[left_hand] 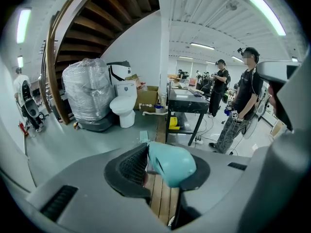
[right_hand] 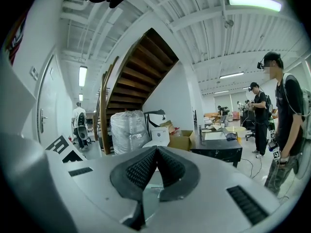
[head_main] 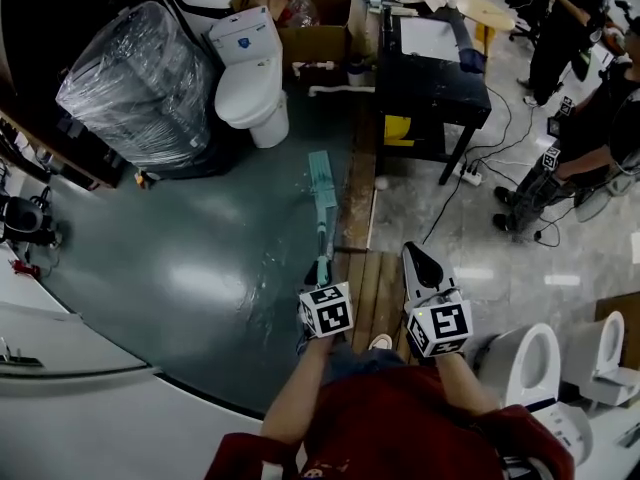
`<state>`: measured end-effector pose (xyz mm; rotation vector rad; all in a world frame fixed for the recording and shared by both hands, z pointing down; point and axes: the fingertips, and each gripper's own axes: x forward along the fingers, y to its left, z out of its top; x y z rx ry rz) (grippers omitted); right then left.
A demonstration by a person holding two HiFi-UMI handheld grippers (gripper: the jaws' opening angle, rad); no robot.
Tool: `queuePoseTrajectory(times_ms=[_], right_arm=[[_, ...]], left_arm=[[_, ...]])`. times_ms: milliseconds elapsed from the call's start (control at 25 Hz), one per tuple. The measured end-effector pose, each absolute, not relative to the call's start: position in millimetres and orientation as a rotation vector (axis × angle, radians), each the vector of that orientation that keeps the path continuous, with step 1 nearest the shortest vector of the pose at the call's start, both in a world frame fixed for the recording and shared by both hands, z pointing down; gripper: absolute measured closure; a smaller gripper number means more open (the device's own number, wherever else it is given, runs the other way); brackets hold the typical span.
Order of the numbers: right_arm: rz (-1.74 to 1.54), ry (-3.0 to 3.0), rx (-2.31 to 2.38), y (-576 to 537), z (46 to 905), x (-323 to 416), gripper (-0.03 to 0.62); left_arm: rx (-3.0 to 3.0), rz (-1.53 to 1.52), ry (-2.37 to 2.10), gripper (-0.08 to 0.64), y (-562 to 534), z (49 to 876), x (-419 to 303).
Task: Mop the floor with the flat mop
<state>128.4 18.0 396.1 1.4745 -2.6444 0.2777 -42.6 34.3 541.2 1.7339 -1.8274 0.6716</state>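
The flat mop lies on the dark green floor with its teal head [head_main: 322, 179] flat a little ahead of me. Its thin handle [head_main: 322, 238] runs back to my left gripper [head_main: 320, 271]. In the left gripper view the left gripper [left_hand: 154, 163] is shut on the handle's teal end grip [left_hand: 172, 164], and the mop head [left_hand: 144, 136] shows small on the floor beyond. My right gripper [head_main: 413, 250] hovers beside it over the wooden planks, apart from the mop. In its own view the right gripper [right_hand: 156, 150] is shut, pads meeting, nothing between them.
A white toilet [head_main: 250, 78] and a plastic-wrapped bulk [head_main: 140, 83] stand at the back left. A black table [head_main: 430, 83] stands to the right of the mop, past a wooden plank strip [head_main: 362, 218]. Cables and a power strip [head_main: 468, 173] lie near people [head_main: 560, 158] at right. More toilets [head_main: 530, 368] sit close right.
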Motion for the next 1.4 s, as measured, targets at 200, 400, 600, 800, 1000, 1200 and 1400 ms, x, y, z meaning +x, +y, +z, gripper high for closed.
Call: queuePoseTrajectory(times_ms=[200, 400, 600, 800, 1000, 1200, 1400], right_arm=[[0.283, -2.629, 1.489, -11, 394, 124, 0.575], [0.305, -2.611, 1.5, -37, 397, 116, 0.575], [0.313, -2.591, 1.5, -63, 400, 104, 0.575], [0.305, -2.569, 1.513, -92, 406, 97, 0.575], [0.316, -2.547, 1.513, -118, 415, 77, 0.575], [0.324, -2.523, 1.491, -144, 428, 50, 0.575], [0.324, -2.485, 1.493, -171, 443, 32, 0.575]], left_arm=[[1.735, 0.679, -1.822, 0.433, 4, 536, -46], [1.738, 0.681, -1.823, 0.433, -28, 533, -52], [1.755, 0.706, -1.824, 0.433, -54, 537, -55], [1.762, 0.697, -1.829, 0.431, -86, 541, -58], [1.763, 0.669, -1.826, 0.431, -117, 544, -79], [1.765, 0.645, -1.831, 0.431, -153, 550, -100], [1.792, 0.652, -1.831, 0.431, -190, 561, -110]])
